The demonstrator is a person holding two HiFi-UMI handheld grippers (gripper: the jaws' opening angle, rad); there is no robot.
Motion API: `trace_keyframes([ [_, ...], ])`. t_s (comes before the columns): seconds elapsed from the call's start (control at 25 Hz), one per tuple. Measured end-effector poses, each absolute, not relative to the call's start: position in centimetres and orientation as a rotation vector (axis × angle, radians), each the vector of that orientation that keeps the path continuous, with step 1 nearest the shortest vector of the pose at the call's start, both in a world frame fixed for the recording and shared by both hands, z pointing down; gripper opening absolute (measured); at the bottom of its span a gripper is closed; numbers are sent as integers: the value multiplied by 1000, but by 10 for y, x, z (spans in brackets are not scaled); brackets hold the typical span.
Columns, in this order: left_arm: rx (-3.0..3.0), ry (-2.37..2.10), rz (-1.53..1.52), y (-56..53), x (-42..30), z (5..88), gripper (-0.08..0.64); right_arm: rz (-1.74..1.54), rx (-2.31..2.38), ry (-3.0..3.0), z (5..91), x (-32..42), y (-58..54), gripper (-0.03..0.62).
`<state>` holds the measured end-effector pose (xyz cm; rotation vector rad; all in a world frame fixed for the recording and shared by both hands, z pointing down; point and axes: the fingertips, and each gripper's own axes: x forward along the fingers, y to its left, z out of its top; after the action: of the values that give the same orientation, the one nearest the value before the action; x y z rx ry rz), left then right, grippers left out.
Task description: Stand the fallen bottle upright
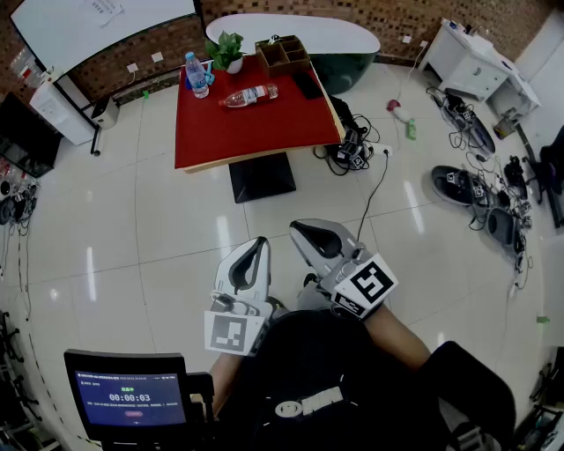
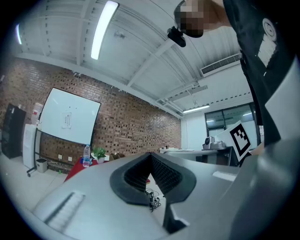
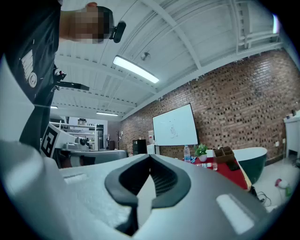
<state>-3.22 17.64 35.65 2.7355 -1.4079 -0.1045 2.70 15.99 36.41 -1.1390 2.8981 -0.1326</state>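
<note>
left gripper (image 2: 150, 155): fingertips pressed together, nothing between them, only a small V gap behind the tips. right gripper (image 3: 150, 159): same, tips closed on nothing. Both point level and sit side by side close to the person's body, marker cubes facing the head camera. Both are well apart from the table, with white tile floor (image 1: 167, 238) between.

fallen bottle (image 1: 249, 95): clear with a reddish label, lying on its side on the red table (image 1: 256, 132), in the far half, roughly mid-width. Neither gripper touches it.

Rest of the tabletop:
- upright bottle (image 1: 196, 75), blue label, at the far left corner
- potted plant (image 1: 228, 48) just beside it at the far edge
- wooden organiser box (image 1: 282, 53) right of the plant
- flat black item (image 1: 307, 85) near the right edge, close to the fallen bottle but apart from it

Beyond the table: whiteboard (image 1: 97, 22) on a brick wall, and a white-topped dark green counter (image 1: 300, 35). A tangle of cables (image 1: 352, 150) lies on the floor right of the table. Bottom left of the head view: a monitor (image 1: 130, 396) showing a timer.
</note>
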Motion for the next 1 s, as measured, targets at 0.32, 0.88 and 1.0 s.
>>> trace_keyframes([
  [0.32,2728,-1425,-114,180,-48,367,3,-120,-1207,2853,370,38,152,5],
  [0.88,2705,-1453,-97,-14,-24,367,3,-213,-1116,2873,383,48,-41,5],
  [1.0,2688,-1465,-66,-53,-8,368,3,-203,-1063,2915,382,55,-74,5],
])
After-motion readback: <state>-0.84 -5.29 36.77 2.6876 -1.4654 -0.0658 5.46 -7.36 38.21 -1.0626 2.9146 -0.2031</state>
